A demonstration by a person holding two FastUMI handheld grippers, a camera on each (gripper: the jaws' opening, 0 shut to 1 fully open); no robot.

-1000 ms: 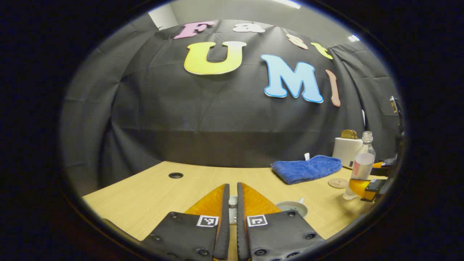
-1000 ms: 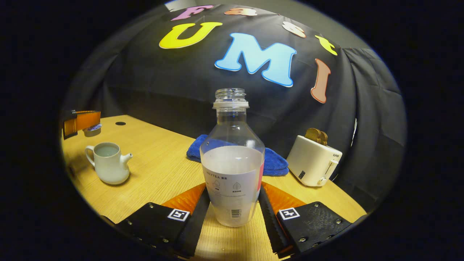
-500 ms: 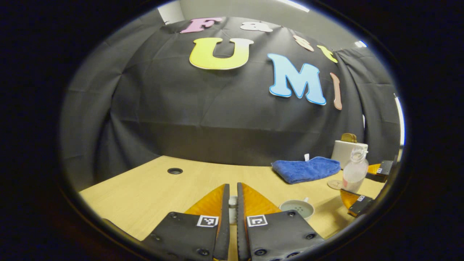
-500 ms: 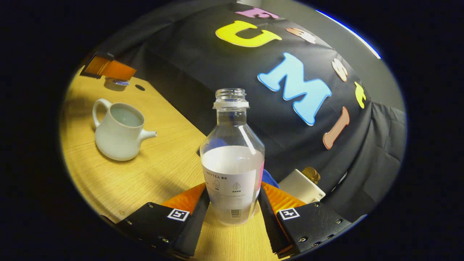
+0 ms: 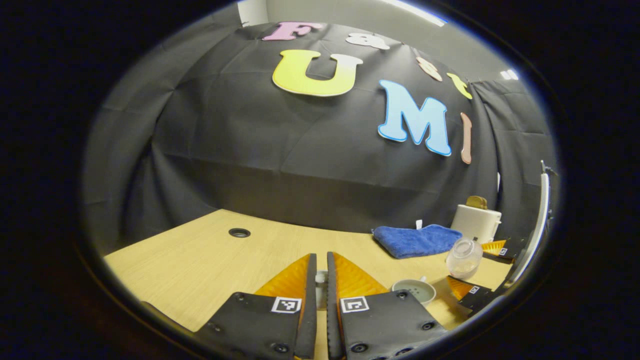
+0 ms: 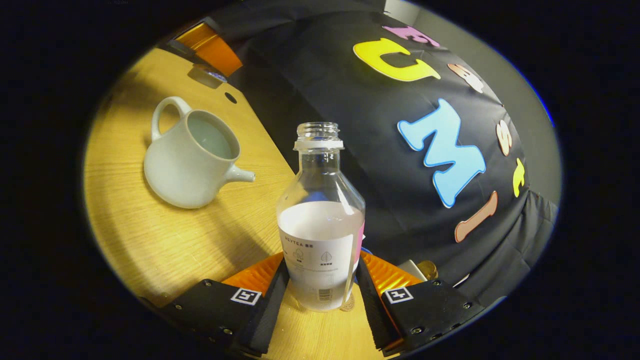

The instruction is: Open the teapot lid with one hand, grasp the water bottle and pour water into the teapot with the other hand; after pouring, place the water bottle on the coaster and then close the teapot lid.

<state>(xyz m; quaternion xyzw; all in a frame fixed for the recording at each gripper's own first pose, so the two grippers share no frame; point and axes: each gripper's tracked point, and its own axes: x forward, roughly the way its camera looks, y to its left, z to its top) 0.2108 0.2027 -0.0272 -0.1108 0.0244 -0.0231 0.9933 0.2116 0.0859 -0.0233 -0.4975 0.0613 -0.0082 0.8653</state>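
The right gripper [image 6: 320, 290] clamps the uncapped water bottle [image 6: 320, 225] by its labelled base, both fingers pressed to its sides, with bare tabletop [image 6: 165, 240] between it and the open white teapot [image 6: 192, 157]. Beyond the teapot's handle, the left gripper [image 5: 321, 280] — jaws narrowed onto the teapot lid [image 5: 321, 276], mostly hidden between them. The coaster [image 6: 347, 303] peeks from behind the bottle — half cut off.

White teapot [image 6: 190, 160], blue cloth [image 5: 416, 240], pale wood-grain table [image 6: 150, 235], cream toaster [image 5: 475, 223].
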